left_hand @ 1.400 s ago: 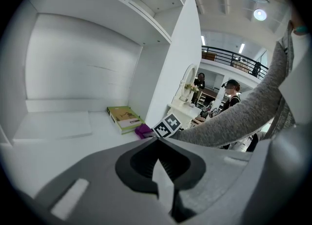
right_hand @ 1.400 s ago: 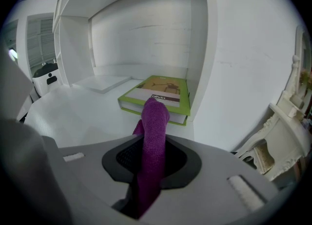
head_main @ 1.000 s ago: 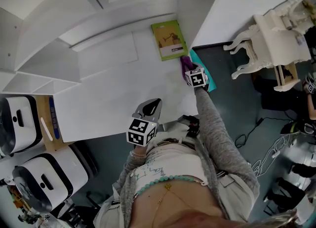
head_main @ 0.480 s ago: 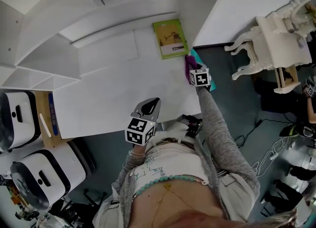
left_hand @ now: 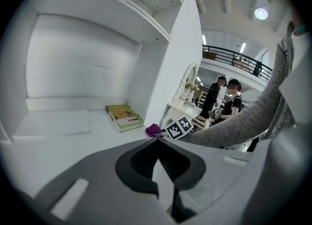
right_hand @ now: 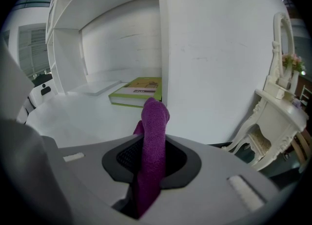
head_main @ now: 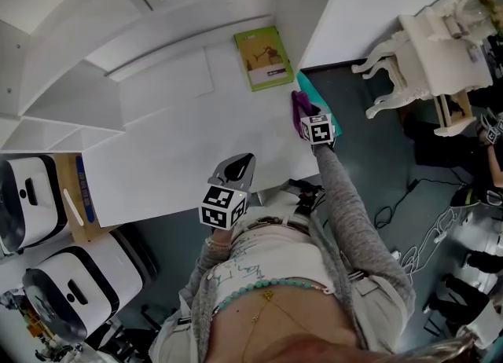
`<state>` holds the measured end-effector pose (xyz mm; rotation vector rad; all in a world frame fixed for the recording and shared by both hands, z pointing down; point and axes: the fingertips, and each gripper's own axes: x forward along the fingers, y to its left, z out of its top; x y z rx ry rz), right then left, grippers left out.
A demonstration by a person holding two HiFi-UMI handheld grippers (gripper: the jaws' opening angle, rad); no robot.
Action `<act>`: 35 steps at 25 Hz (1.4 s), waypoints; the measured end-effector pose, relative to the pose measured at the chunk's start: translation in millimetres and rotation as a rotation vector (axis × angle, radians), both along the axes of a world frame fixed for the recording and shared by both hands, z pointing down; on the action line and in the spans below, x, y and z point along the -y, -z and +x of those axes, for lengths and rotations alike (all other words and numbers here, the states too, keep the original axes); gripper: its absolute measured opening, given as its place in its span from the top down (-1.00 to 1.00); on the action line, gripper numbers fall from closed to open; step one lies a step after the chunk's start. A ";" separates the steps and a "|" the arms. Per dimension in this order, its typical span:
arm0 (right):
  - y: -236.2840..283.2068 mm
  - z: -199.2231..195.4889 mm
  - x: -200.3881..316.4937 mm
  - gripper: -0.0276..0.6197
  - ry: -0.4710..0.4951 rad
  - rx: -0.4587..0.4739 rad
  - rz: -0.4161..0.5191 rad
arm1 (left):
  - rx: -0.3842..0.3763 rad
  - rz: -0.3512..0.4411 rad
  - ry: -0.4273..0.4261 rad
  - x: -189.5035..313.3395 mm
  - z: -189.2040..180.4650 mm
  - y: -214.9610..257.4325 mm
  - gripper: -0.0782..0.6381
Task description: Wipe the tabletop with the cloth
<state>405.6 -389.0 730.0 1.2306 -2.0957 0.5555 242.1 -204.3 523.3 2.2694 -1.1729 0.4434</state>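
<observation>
Your right gripper [head_main: 306, 118] clamped on the cloth [head_main: 299, 104] just beside the book [head_main: 264, 57], left gripper [head_main: 240, 171] closed empty: you seem mid-wipe, so next drag it across the tabletop [head_main: 181, 141].

The head view is looking steeply down on the counter [head_main: 173, 149]. Both gripper views are riding low and close, facing across it; all three are sharing the book [head_main: 264, 57].

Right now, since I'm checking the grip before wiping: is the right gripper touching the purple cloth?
Touching. The right gripper view shows the right gripper with its jaws clamped on the purple cloth, which sticks up between them.
</observation>
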 end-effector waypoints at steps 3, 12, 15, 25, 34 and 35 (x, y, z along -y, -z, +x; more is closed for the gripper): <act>0.2 2.9 -8.2 0.62 -0.009 0.005 0.002 | -0.006 -0.001 -0.012 -1.0 2.5 0.5 0.78; 0.5 10.1 -25.8 0.62 -0.020 0.010 0.000 | -0.020 0.004 -0.033 -4.1 6.7 3.0 0.78; 0.3 12.0 -33.5 0.62 -0.025 0.013 0.002 | -0.018 0.004 -0.040 -5.2 7.2 2.1 0.78; -0.2 20.4 -58.7 0.62 -0.039 0.038 -0.002 | -0.020 0.015 -0.064 -10.4 16.8 4.3 0.78; 0.8 22.9 -65.5 0.62 -0.019 -0.013 0.002 | -0.019 0.021 -0.051 -24.8 24.3 5.7 0.78; 0.7 22.6 -65.7 0.62 -0.020 -0.020 0.002 | -0.019 0.021 -0.043 -26.9 23.0 5.3 0.78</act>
